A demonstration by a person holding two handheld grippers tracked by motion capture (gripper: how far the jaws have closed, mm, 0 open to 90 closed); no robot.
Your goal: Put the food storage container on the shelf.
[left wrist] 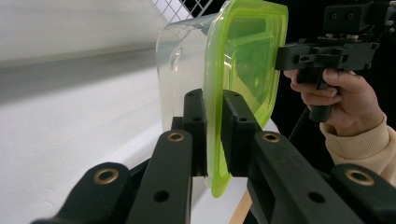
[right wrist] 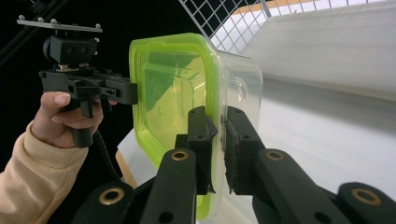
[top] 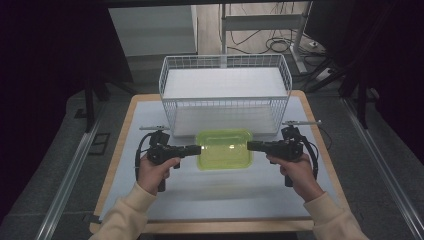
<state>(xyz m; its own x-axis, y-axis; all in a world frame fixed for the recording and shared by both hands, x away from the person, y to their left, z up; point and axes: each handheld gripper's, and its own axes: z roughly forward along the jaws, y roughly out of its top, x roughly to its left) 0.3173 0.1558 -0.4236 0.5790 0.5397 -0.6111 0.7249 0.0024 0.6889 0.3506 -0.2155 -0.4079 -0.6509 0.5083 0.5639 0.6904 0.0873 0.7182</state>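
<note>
Between left gripper (top: 196, 149) and right gripper (top: 251, 145), clamped green-lidded container (top: 224, 149).

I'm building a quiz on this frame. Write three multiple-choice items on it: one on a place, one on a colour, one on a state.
1. Where is the wire basket relative to the container?
A. Behind it, farther from the person
B. Left of it
C. On top of it

2. What colour is the container's lid?
A. Red
B. Yellow-green
C. Blue

3. How is the container being gripped?
A. By the left gripper alone
B. By nothing
C. By the left gripper and right gripper, one on each side rim

Answers: 1 A, the high view shows the basket beyond the container. 2 B, the lid shows yellow-green. 3 C, each gripper view shows its jaws clamped on the rim.
</note>
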